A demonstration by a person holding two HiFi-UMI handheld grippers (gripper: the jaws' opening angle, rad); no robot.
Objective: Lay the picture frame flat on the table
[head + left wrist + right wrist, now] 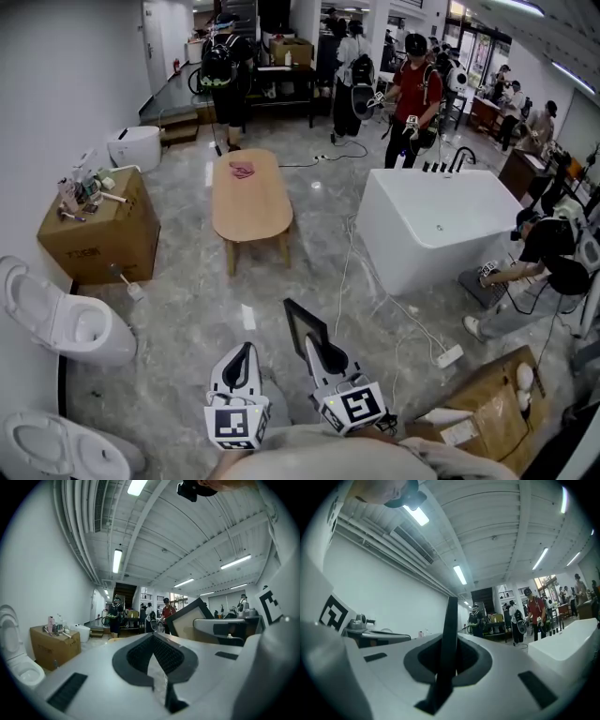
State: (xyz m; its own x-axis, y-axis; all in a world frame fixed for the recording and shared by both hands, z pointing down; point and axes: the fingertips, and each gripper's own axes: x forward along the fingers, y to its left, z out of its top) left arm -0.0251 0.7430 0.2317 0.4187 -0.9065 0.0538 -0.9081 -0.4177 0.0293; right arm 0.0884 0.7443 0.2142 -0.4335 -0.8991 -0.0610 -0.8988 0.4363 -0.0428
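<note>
One white bathtub point(436, 225) filled the right of the room, and left of it stood the oval wooden table point(251, 202), its long axis running away from the person, with a small pink item point(246, 170) lying near its far end. The picture frame point(305, 326) was not on that table. It stood upright and off the floor, gripped by its lower edge in the right gripper point(323, 354), whose jaws were pressed narrow onto the black moulding; in the right gripper view the frame point(450, 630) rose edge-on between them. The table lay ahead and slightly left of the frame, well apart across the marble floor. The left gripper point(244, 354) hung just beside the right one, jaws together on nothing. The frame probably had to be carried forward, then tipped flat.
</note>
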